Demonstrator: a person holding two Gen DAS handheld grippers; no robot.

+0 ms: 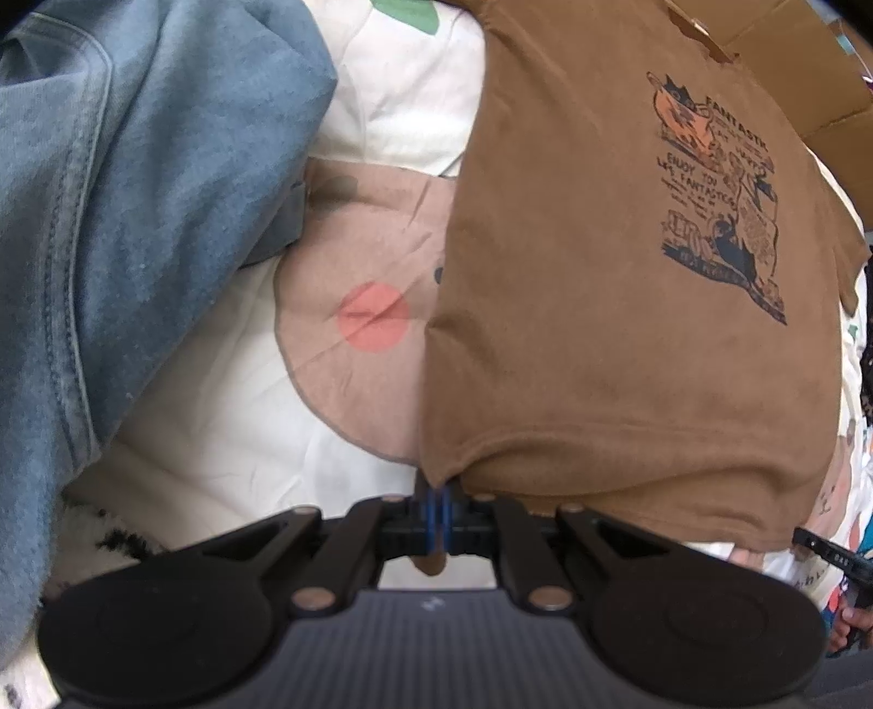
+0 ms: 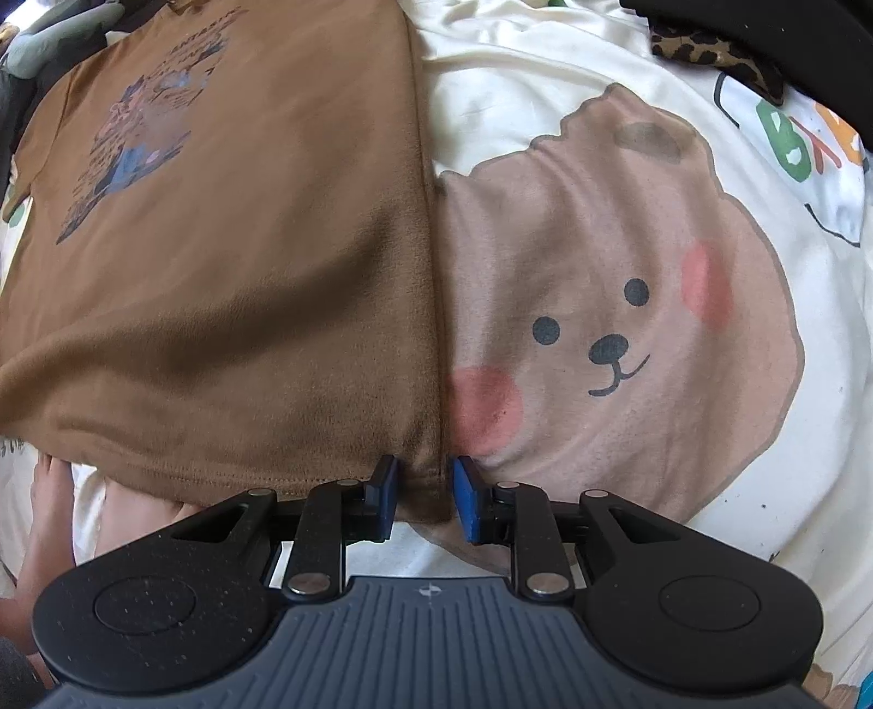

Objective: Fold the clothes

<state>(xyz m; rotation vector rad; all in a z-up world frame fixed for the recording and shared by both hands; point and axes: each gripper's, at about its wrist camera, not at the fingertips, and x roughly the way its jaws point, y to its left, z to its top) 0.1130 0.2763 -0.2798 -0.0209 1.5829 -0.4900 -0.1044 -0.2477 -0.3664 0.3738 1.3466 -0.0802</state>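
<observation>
A brown T-shirt (image 1: 573,327) with a dark cartoon print (image 1: 715,207) lies flat on the bed, hem toward me. My left gripper (image 1: 438,512) is shut on the hem's left corner, and a bit of brown cloth sticks out below the blue pads. In the right wrist view the same shirt (image 2: 245,272) fills the left half. My right gripper (image 2: 425,499) stands at the hem's right corner. Its blue pads (image 2: 466,502) are apart, with the seam edge lying loose between them.
A blue denim garment (image 1: 109,218) is heaped at the left. The bedsheet (image 2: 764,463) is cream with a big bear face (image 2: 627,327). A cardboard box (image 1: 791,65) stands behind the shirt. Leopard-print fabric (image 2: 709,49) lies far right. A person's bare feet (image 2: 49,518) rest near the hem.
</observation>
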